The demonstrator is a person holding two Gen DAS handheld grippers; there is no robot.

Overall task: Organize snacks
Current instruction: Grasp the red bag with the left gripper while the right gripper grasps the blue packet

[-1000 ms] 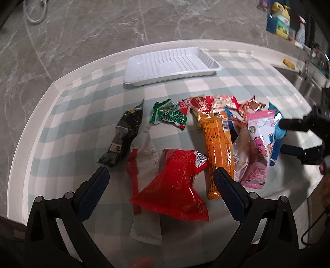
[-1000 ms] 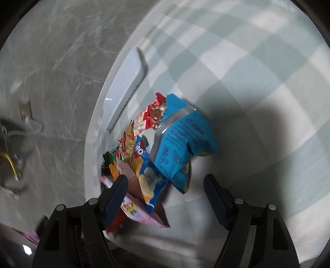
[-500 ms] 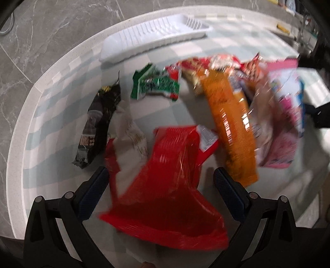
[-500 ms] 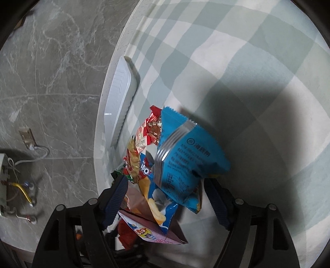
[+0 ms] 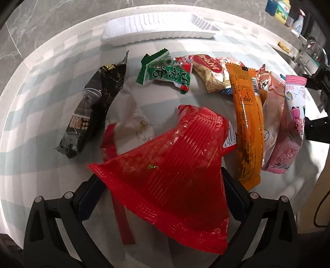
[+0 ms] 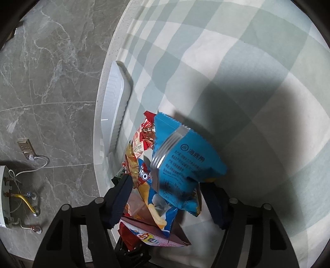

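Observation:
A pile of snack packets lies on the checked tablecloth. In the left wrist view my left gripper (image 5: 160,185) is open, its jaws either side of the wide end of a red packet (image 5: 175,156). Near it lie a black packet (image 5: 92,107), a green packet (image 5: 165,72), an orange packet (image 5: 247,123) and a pink packet (image 5: 288,132). A white tray (image 5: 160,26) stands at the far edge. In the right wrist view my right gripper (image 6: 167,198) is open around a blue packet (image 6: 181,158) at the pile's end; the tray (image 6: 115,109) lies beyond.
A sink and faucet (image 5: 309,47) and cleaning bottles (image 5: 284,10) are at the far right. The table's rim (image 6: 103,123) drops to a grey marble floor with a power strip and cables (image 6: 26,148).
My left gripper has moved forward and down, so the red packet now lies between its jaws. My right gripper has closed in on the blue packet, which now sits between its jaws.

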